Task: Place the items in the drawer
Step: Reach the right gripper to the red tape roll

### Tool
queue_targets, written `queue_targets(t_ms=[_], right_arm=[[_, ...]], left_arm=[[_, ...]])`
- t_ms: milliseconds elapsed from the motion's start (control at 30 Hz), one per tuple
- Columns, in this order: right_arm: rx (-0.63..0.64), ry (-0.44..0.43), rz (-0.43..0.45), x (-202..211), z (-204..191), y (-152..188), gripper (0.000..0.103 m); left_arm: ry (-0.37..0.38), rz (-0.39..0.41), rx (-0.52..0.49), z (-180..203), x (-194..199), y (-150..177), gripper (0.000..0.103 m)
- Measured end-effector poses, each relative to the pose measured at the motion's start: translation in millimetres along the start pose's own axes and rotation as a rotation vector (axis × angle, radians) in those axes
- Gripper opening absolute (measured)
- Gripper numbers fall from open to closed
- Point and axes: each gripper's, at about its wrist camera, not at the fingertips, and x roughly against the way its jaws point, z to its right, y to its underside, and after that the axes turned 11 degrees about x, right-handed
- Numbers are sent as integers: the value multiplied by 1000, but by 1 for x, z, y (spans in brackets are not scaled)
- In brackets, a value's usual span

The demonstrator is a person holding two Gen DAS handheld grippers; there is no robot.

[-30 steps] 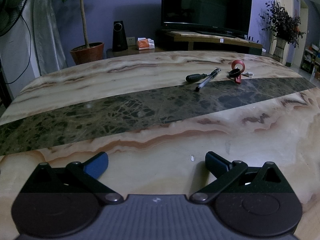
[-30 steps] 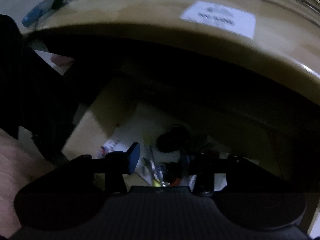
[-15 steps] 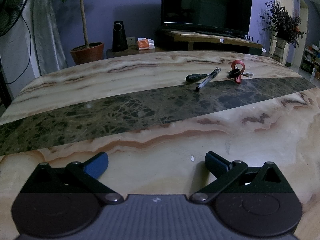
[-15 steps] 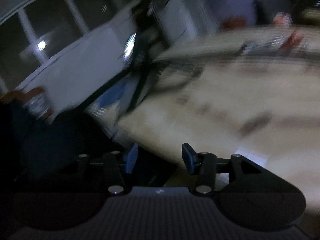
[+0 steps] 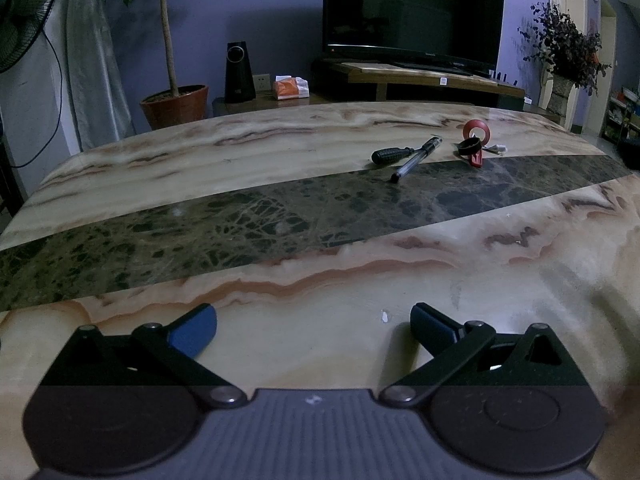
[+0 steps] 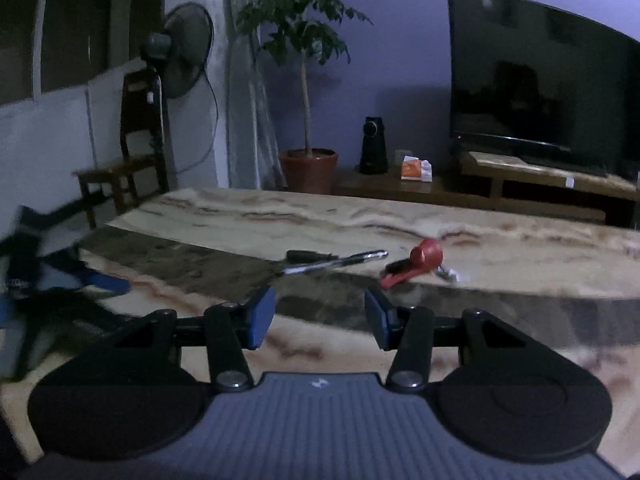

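Observation:
On the far right part of the marble table (image 5: 240, 152) lie a black-handled screwdriver (image 5: 390, 155), a clear pen (image 5: 416, 160), a red tape roll (image 5: 477, 131) standing on edge, a black ring (image 5: 469, 146) and a small red piece (image 5: 476, 161). My left gripper (image 5: 314, 316) rests low over the near edge, open wide and empty, far from them. My right gripper (image 6: 319, 308) hovers above the table, open with nothing between its pads. Ahead of it lie the screwdriver (image 6: 308, 256), pen (image 6: 340, 261) and red tape roll (image 6: 429, 253). No drawer is in view.
Behind the table stand a TV (image 5: 412, 12) on a low bench, a potted plant (image 5: 176, 100), a speaker (image 5: 239, 72) and a fan (image 6: 180, 56). A wooden chair (image 6: 128, 160) sits at the left. A blurred dark shape with a blue part (image 6: 104, 282) lies at the table's left end.
The right gripper rose from the dark drawer below the table edge and tilted up to face the tabletop. Its jaws stand a little wider. The left gripper has not moved.

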Motion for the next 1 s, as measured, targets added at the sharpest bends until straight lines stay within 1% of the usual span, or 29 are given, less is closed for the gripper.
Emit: queue_targets(t_ms=[100, 167, 200, 333, 467, 567, 600, 700, 800, 933, 1000], right_arm=[[17, 40, 1, -40, 11, -13, 52], [-9, 66, -8, -50, 27, -22, 52], [-15, 91, -11, -62, 33, -23, 52], [-4, 138, -86, -110, 52, -22, 52], [8, 145, -125, -139, 59, -18, 52], [32, 143, -156, -156, 61, -16, 52], [44, 154, -158, -160, 60, -17, 52], [39, 146, -171, -169, 63, -16, 52], [63, 149, -189, -177, 62, -13, 52], [44, 156, -211, -186, 67, -8, 52], [38, 163, -206, -187, 69, -8, 52]], left_arm=[[0, 0, 0, 0, 0, 0, 103], [0, 0, 0, 0, 0, 0, 103], [0, 0, 0, 0, 0, 0, 103], [0, 0, 0, 0, 0, 0, 103], [0, 0, 0, 0, 0, 0, 103], [0, 0, 0, 0, 0, 0, 103], [0, 0, 0, 0, 0, 0, 103], [0, 0, 0, 0, 0, 0, 103], [0, 0, 0, 0, 0, 0, 103], [0, 0, 0, 0, 0, 0, 103], [0, 0, 0, 0, 0, 0, 103]])
